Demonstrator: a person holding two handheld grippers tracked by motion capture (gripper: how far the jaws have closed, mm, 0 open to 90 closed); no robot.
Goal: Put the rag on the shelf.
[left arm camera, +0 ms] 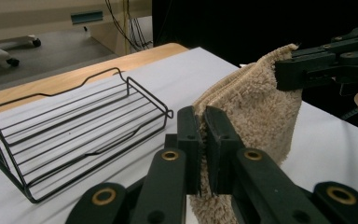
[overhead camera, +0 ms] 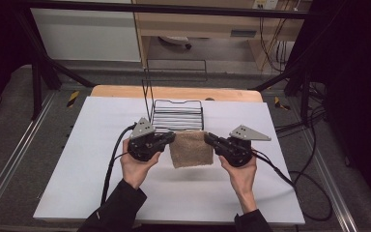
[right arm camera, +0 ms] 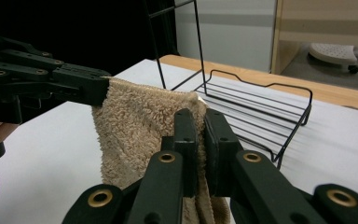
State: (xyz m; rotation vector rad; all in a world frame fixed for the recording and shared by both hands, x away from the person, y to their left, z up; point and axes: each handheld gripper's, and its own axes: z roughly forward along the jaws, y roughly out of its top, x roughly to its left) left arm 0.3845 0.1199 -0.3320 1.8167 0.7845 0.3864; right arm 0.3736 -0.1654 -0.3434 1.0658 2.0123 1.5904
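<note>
Folded towel (overhead camera: pixel 190 149) hanging mid-frame, just below the wire basket (overhead camera: pixel 178 115), pinched at upper corners by left tongs (overhead camera: pixel 173 137) and right tongs (overhead camera: pixel 206 137); best kept taut, level; both lifted together over the near rim.

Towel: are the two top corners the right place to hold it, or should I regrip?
Keep the top corners. The towel hangs folded between the left gripper and right gripper, each shut on a corner from its own side, so it likely stays flat for the rack.
</note>
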